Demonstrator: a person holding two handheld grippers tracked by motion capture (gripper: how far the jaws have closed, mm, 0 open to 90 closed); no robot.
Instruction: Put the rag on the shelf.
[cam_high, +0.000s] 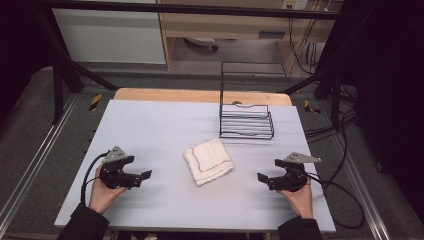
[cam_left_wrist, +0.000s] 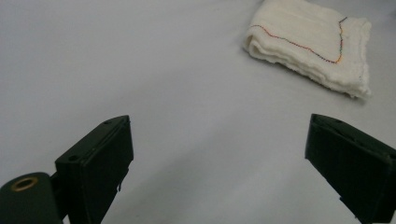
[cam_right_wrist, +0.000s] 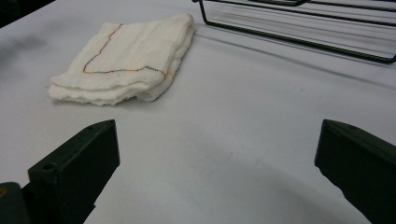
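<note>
A folded white cloth (cam_high: 208, 161) with a thin coloured stitched line lies flat in the middle of the white table (cam_high: 150, 125). In the left gripper view the cloth (cam_left_wrist: 312, 43) sits at the upper right; in the right gripper view the cloth (cam_right_wrist: 126, 58) sits at the upper left. My left gripper (cam_high: 144, 176) rests low at the table's front left, jaws wide apart and empty, pointing toward the cloth. My right gripper (cam_high: 262, 177) mirrors it at the front right, open and empty. Both stand well apart from the cloth.
A black wire rack (cam_high: 246, 120) stands upright on the table behind the cloth, to the right; its base bars (cam_right_wrist: 299, 37) cross the top of the right gripper view. Cables (cam_high: 340, 190) trail off the table's right side. Bare table surface surrounds the cloth.
</note>
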